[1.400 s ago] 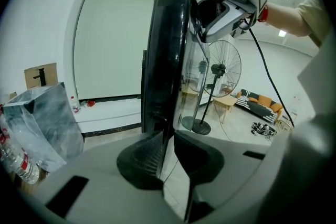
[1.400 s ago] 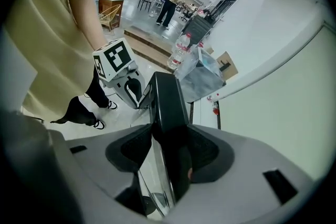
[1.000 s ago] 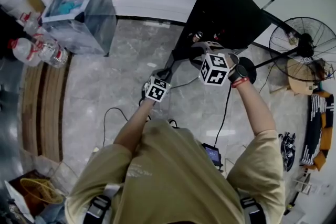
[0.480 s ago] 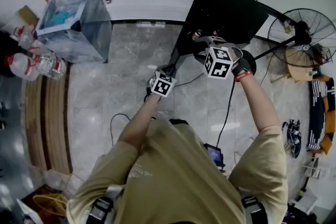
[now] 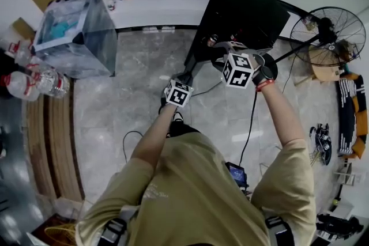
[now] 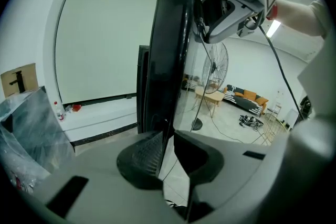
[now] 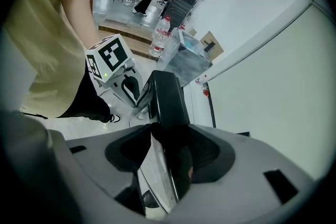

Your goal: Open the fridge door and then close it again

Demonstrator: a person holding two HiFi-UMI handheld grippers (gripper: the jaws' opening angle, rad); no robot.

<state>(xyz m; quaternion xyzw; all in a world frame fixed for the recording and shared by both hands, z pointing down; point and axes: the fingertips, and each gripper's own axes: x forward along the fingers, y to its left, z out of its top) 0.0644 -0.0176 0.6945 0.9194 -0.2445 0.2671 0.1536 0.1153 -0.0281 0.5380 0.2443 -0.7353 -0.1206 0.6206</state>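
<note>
Your left gripper [image 6: 167,147] has its jaws drawn close together, pinching the thin edge of the door [image 6: 169,50]. The ribbed left pad [image 6: 147,149] lies right against that edge. Your right gripper [image 7: 168,147] sits higher, at the door's top. Its jaws are spread wide and clamped across the full thickness of the black slab, which fills the gap between them. The door stands swung out from the fridge [image 6: 143,86], whose dark body shows just behind it, near the white wall. In the head view both grippers meet the door over the grey floor [image 5: 132,66], the left nearer you and the right just beyond it.
</note>
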